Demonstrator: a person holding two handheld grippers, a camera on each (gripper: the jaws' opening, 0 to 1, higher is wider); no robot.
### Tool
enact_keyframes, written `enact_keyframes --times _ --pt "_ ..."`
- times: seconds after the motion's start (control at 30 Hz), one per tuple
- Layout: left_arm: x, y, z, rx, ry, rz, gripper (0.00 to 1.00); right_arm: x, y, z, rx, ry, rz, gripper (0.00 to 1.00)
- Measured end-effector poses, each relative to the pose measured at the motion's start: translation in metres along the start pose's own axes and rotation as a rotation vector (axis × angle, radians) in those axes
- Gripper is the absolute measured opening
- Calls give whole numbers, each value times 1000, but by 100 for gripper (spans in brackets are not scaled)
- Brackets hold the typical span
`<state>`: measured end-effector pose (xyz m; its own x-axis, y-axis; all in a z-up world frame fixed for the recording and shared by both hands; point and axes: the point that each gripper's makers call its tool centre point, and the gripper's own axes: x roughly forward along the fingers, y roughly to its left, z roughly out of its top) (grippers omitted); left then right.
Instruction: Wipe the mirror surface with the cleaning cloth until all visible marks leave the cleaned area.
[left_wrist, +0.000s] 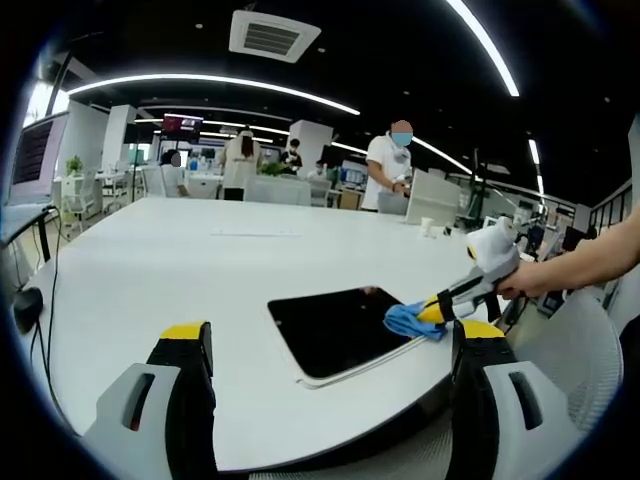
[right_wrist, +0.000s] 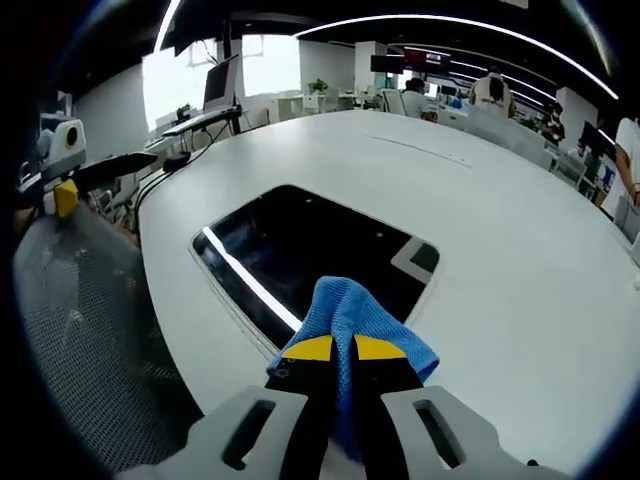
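mirror: a dark rounded-rectangle slab (left_wrist: 342, 328) lying flat on the desk, close to the near edge. In the right gripper view it (right_wrist: 310, 255) reflects a bright ceiling light strip and looks pretty dark otherwise, can't really make out marks on it.

cloth: blue cleaning cloth (right_wrist: 350, 325), bunched up, sitting on the mirror's edge nearest the desk rim. In the left gripper view it (left_wrist: 408, 320) rests on the mirror's right-hand corner.

right gripper: (right_wrist: 345, 350) yellow-tipped fingers pinched narrow with the cloth clamped between them. From the left gripper view you see it (left_wrist: 440, 308) coming in from the right, a person's hand (left_wrist: 535, 280) on it, tip pressed down at the cloth.

left gripper: (left_wrist: 330, 345) fingers spread wide apart with nothing between them, held over the near desk edge, well apart from the mirror.

desk: big white rounded one (left_wrist: 180, 260), mostly bare around the mirror.

chair: grey mesh back (right_wrist: 85, 310) just beside the desk edge.

background: open office, people standing at the far side (left_wrist: 390, 165), ceiling light strips.
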<state>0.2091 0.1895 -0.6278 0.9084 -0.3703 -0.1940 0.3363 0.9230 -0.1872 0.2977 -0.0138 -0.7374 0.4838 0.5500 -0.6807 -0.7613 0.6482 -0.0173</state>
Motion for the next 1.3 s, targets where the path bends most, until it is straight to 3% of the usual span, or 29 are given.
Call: enact_keyframes --times 0.43,1.03,1.3 --pt "0 0 0 2 -1 2 99 1 2 2 -128 23 3 0" --pt "0 0 0 3 3 1 98 18 18 18 -192 51 97 0" --pt "0 0 0 1 1 3 98 32 36 32 -242 53 142 0"
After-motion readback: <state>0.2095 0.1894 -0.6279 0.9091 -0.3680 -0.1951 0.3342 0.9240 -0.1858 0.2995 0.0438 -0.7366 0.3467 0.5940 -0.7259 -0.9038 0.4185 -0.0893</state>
